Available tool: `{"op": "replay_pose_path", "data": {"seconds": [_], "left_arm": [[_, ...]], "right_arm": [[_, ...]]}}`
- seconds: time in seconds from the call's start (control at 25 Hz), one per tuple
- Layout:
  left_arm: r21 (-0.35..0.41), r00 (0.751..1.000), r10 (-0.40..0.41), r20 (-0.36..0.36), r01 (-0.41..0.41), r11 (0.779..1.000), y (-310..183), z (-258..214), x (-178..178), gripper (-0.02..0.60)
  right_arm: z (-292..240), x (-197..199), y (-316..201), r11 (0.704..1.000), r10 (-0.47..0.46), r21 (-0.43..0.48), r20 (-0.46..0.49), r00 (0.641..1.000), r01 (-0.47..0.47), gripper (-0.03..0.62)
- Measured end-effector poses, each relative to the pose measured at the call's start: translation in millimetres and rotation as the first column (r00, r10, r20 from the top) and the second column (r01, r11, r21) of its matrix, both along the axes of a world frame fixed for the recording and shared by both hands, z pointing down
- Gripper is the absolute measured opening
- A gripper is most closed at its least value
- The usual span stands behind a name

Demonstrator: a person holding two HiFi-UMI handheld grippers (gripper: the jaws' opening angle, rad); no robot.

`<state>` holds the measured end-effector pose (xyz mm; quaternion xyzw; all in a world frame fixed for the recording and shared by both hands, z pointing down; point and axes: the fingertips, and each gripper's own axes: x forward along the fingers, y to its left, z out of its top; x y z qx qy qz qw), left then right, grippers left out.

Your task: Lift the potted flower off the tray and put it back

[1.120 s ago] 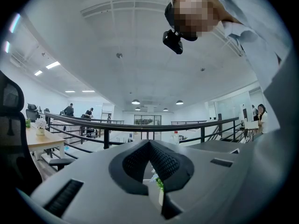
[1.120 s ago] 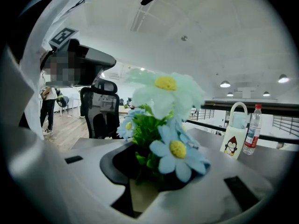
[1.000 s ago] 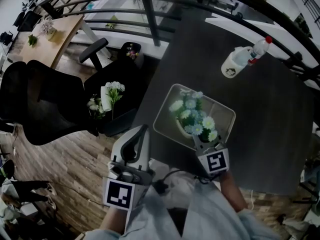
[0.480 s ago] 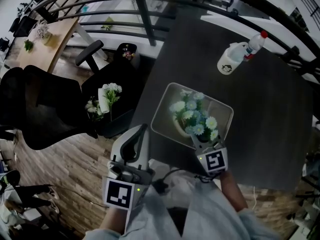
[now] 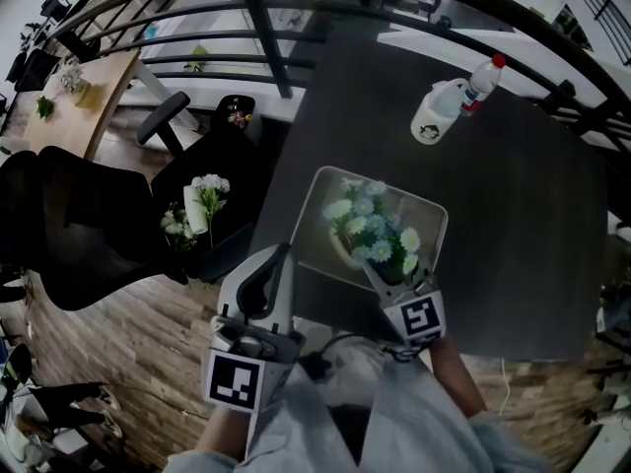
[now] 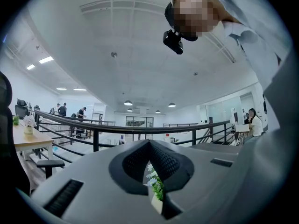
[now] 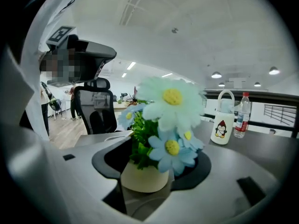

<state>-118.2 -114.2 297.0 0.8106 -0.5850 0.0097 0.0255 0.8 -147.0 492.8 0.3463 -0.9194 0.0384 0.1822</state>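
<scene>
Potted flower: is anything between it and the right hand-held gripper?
Nothing visible. The potted flower stands in the tray, directly between the jaws of the right hand-held gripper, which have just been opening.

Your table (image 5: 513, 215) is dark and matt. The tray (image 5: 314, 227) looks smooth plastic; the floor (image 5: 148, 363) is wood plank.

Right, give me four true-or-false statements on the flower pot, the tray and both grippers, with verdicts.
1. The potted flower sits in the tray. True.
2. The left gripper holds the potted flower. False: it is off the table's near edge, jaws together, empty.
3. A white mug and a red-capped bottle stand on the table beyond the tray. True.
4. The right gripper is far from the potted flower. False: its jaws, which have just been opening, flank it.
</scene>
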Motion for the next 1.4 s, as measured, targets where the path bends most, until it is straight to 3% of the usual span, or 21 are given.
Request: {"op": "replay_pose_path", "data": {"seconds": [0.84,1.28,1.4], "left_arm": [[0.051,0.986,0.161,-0.043,-0.159,0.986,-1.4,-14.4,37.9,0.012],[0.092,0.974,0.217,-0.057,-0.212,0.973,-4.4,-25.2,49.4,0.012],[0.106,0.972,0.227,-0.055,-0.221,0.970,-5.4,-28.5,51.0,0.012]], "right_arm": [[-20.8,63.3,37.9,0.977,0.212,-0.039,0.054,0.976,-0.211,0.258],[-91.1,77.9,38.2,0.952,0.288,0.061,0.160,0.944,-0.301,0.256],[-113.2,72.4,36.5,0.949,0.274,0.112,0.174,0.946,-0.296,0.225]]}}
